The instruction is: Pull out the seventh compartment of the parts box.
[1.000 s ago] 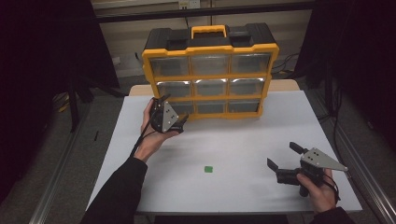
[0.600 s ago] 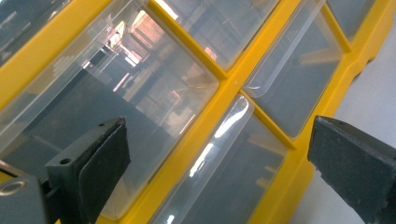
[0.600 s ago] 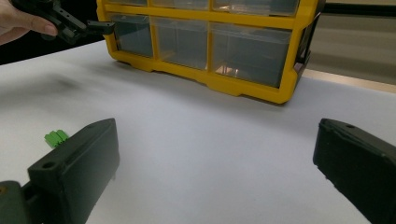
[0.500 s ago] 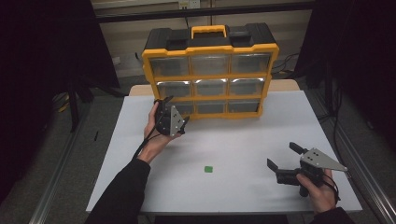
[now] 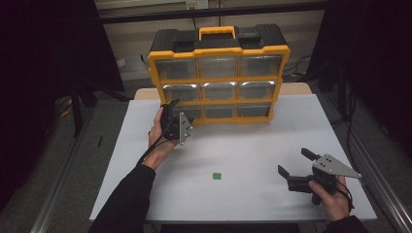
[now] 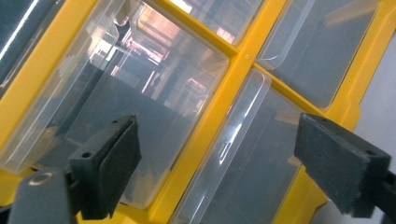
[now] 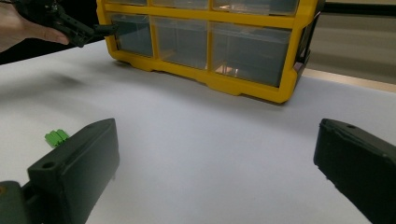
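Your left gripper (image 5: 171, 109) is raised at the lower-left corner of the yellow drawer organizer (image 5: 218, 75), at about 10 o'clock on the white tabletop (image 5: 243, 145). Its fingers (image 6: 105, 168) stand wide apart and hold nothing. In the left gripper view they straddle a yellow divider bar (image 6: 219, 107) between two clear drawers: one finger sits in front of the clear drawer front (image 6: 121, 107) on its left, the other finger in front of the neighbouring drawer (image 6: 261, 154) on its right. Whether either finger touches the plastic cannot be told. In the high view the gripper is level with the bottom-left drawer (image 5: 192, 112) of the three-by-three grid.

Your right gripper (image 5: 296, 170) rests low over the tabletop at about 4 o'clock, well apart from the organizer, with your hand (image 5: 330, 194) wrapped around its handle. Its fingers (image 7: 79, 163) are also spread wide with nothing between them, pointing toward the organizer's bottom row.

A small green connector block (image 5: 217, 176) lies on the tabletop at about 6 o'clock, between your two grippers and untouched by either. In the right gripper view it (image 7: 56, 137) sits just beyond the finger at the left of that view.

The organizer stands upright at 12 o'clock, its black lid and yellow carry handle (image 5: 217, 33) on top, all nine drawers closed.
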`<state>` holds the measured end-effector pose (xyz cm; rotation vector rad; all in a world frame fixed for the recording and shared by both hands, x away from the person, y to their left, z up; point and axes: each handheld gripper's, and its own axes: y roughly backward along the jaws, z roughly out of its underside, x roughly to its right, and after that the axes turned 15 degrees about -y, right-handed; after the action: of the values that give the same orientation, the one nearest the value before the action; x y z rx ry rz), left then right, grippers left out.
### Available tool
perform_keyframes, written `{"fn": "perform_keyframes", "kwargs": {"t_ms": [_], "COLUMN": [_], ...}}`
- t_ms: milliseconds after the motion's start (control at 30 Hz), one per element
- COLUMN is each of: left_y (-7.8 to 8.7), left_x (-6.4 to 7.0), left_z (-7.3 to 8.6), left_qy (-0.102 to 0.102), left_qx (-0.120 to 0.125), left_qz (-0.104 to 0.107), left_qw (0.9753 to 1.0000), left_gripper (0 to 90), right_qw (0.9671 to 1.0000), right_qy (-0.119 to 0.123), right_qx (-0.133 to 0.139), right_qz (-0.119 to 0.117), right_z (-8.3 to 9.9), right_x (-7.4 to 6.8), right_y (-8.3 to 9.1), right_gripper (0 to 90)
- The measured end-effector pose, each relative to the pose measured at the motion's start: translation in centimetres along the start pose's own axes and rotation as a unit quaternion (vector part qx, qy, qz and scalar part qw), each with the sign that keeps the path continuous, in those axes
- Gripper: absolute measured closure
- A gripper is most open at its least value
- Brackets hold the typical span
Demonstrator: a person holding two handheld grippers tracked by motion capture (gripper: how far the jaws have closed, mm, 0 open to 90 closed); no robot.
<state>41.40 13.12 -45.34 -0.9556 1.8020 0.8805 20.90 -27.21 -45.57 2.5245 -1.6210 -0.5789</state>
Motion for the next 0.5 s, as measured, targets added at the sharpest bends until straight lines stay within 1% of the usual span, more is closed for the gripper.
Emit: {"fn": "perform_keyframes", "kwargs": {"t_ms": [33,67,100,133,167,200,233,267,300,333,367,400,433,467,500], "left_y": [-0.2,-0.3,-0.4,-0.6,-0.7,-0.7,-0.6,-0.7,-0.8,-0.8,-0.8,-0.8,-0.7,-0.7,-0.7], "left_x": [0.0,0.3,0.3,0.4,0.4,0.4,0.5,0.6,0.7,0.7,0.8,0.9,0.9,1.0,1.2], "left_z": [0.1,0.2,0.4,0.6,0.7,0.7,0.8,0.9,0.9,0.9,0.8,0.7,0.5,0.4,0.4], "left_qy": [-0.006,-0.001,-0.018,-0.035,-0.045,-0.045,-0.052,-0.044,-0.053,-0.053,-0.061,-0.063,-0.073,-0.084,-0.1], "left_qx": [0.002,0.001,-0.004,-0.013,-0.014,-0.014,-0.025,-0.023,-0.026,-0.026,-0.025,-0.021,-0.023,-0.02,-0.024], "left_qz": [-0.009,-0.013,-0.011,-0.024,-0.035,-0.035,-0.04,-0.037,-0.043,-0.043,-0.045,-0.042,-0.045,-0.049,-0.042], "left_qw": [0.9999,0.9999,0.9998,0.999,0.9983,0.9983,0.9975,0.9981,0.9973,0.9973,0.9968,0.9969,0.996,0.9951,0.9938], "left_gripper": [14.9,16.0,16.0,16.2,16.2,16.2,16.2,16.2,16.2,17.5,17.5,20.5,23.3,25.7,27.5], "right_qw": [1.0,1.0,1.0,1.0,1.0,1.0,1.0,1.0,1.0,1.0,1.0,1.0,1.0,1.0,1.0], "right_qy": [0.0,-0.001,-0.001,0.0,-0.001,0.0,0.0,0.0,-0.001,-0.002,-0.002,-0.003,-0.001,-0.001,-0.001], "right_qx": [0.0,0.001,0.001,0.0,0.0,-0.001,-0.001,-0.001,0.0,0.001,0.001,0.002,0.001,0.002,0.001], "right_qz": [-0.002,-0.001,-0.001,0.0,0.0,0.0,0.0,0.001,0.001,0.0,0.0,0.003,0.0,0.0,0.0], "right_z": [0.0,0.0,0.0,0.0,0.0,0.0,0.0,0.0,0.0,0.0,0.0,0.0,0.0,0.0,0.0], "right_x": [0.0,0.0,0.0,0.0,0.0,0.0,0.0,0.0,0.0,0.0,0.0,0.0,0.0,0.0,0.0], "right_y": [0.0,0.0,0.0,0.0,0.0,0.0,0.0,0.0,0.0,0.0,0.0,0.0,0.0,0.0,0.0], "right_gripper": [0.2,0.2,0.2,0.2,0.2,0.2,0.2,0.0,0.0,0.0,0.0,0.0,0.0,0.0,0.0]}}
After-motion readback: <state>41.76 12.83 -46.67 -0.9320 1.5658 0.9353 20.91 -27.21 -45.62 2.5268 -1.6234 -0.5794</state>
